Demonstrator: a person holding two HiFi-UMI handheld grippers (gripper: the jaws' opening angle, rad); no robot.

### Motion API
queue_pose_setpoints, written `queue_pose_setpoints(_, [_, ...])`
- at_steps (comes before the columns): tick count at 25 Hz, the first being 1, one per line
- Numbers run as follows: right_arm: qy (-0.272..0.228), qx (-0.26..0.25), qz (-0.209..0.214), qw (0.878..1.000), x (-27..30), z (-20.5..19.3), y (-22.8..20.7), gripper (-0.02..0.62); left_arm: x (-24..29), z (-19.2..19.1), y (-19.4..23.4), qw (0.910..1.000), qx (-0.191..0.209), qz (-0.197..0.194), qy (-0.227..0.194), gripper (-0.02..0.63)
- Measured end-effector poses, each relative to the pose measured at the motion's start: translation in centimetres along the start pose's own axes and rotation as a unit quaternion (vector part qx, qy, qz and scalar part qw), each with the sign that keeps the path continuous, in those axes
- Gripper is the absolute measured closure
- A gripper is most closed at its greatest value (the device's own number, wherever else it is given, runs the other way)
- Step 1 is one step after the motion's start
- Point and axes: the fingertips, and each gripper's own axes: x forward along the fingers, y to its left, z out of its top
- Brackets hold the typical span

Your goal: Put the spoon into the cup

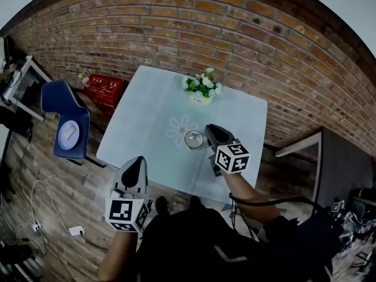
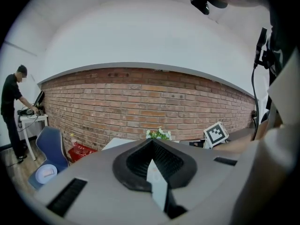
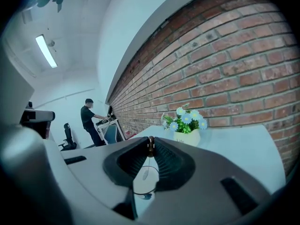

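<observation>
- Pale table (image 1: 147, 113) in front of a brick wall (image 1: 247, 34) carries the cup (image 1: 194, 139), a clear glass standing about mid-table on a faint flower print.
- Spoon (image 3: 146, 173) hangs bowl down by its handle end, right over the cup's rim; in the right gripper view it shows through the gap behind the jaw tips, with the rim ring just below it. I cannot tell whether the bowl is inside the cup.
- Right gripper (image 1: 208, 128) is clamped on the spoon's handle tip, jaws nearly together, just right of the cup.
- Left gripper (image 1: 138, 159) sits at the table's near left edge, well apart from the cup; its jaws meet at the tips with nothing between them.
- Flower pot (image 1: 201, 91), white with green leaves and pale blooms, stands at the far side of the table, beyond the cup.
- Blue chair (image 1: 64, 116) is left of the table, with something round and white on its seat.
- Red box (image 1: 104, 89) lies on the floor by the wall, beyond the chair.
- Person (image 3: 89, 120) stands at a desk far off along the wall.
</observation>
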Motion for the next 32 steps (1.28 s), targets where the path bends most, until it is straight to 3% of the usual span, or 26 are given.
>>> queue_pose_setpoints(15, [0.066,-0.002,0.018,0.998,3.3,-5.1,-0.5,0.54,-1.2,-2.1,0.2,0.9977,-0.024,0.06,0.018,0.597])
queue_pose_setpoints(32, [0.062,-0.019,-0.003,0.998,4.0,-6.2,-1.6,0.54,-2.4,-2.5,0.7,0.9964,-0.026,0.078,0.021,0.597])
